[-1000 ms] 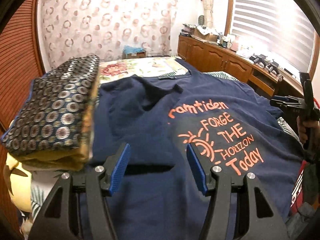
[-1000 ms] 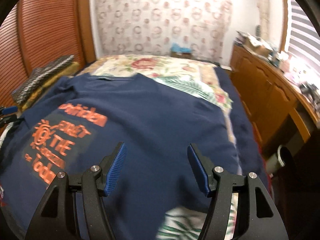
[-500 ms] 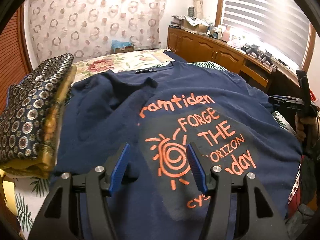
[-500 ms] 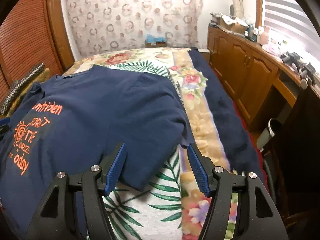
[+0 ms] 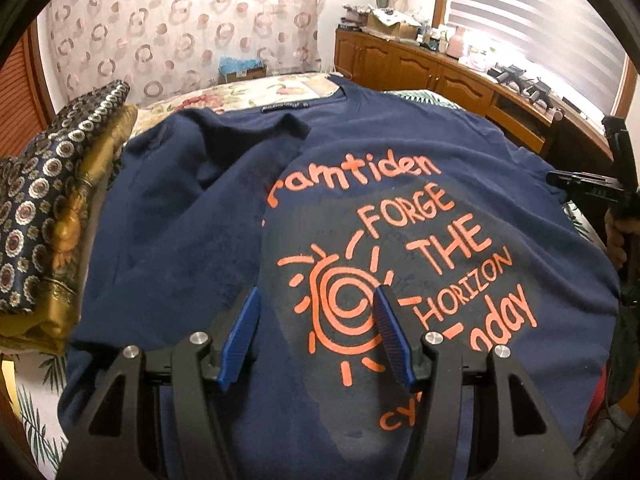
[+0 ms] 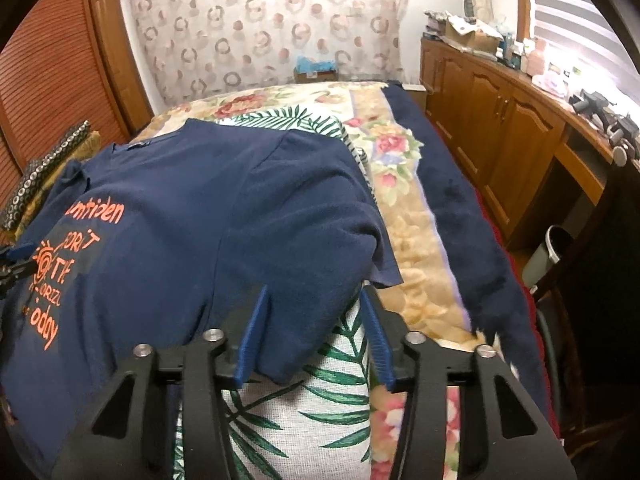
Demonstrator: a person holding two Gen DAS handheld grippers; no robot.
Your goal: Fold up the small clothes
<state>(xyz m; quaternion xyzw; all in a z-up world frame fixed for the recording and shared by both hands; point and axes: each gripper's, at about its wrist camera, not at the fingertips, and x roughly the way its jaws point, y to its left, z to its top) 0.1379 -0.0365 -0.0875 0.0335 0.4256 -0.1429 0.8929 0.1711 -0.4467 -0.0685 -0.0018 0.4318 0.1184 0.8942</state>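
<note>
Right gripper (image 6: pixel 314 312) has just been closing around the navy cotton tee (image 6: pixel 192 216)'s 6 o'clock hem, not clamped, left gripper (image 5: pixel 316 320) open and empty, so a shallow bite could slip.

Left of the left gripper's fingers (image 5: pixel 244 332) a folded patterned stack (image 5: pixel 44 216) blocks the way. Right of the right gripper's fingers (image 6: pixel 378 332) the floral bedspread (image 6: pixel 416 264) lies open, bounded farther right by wooden cabinets (image 6: pixel 496 120).
</note>
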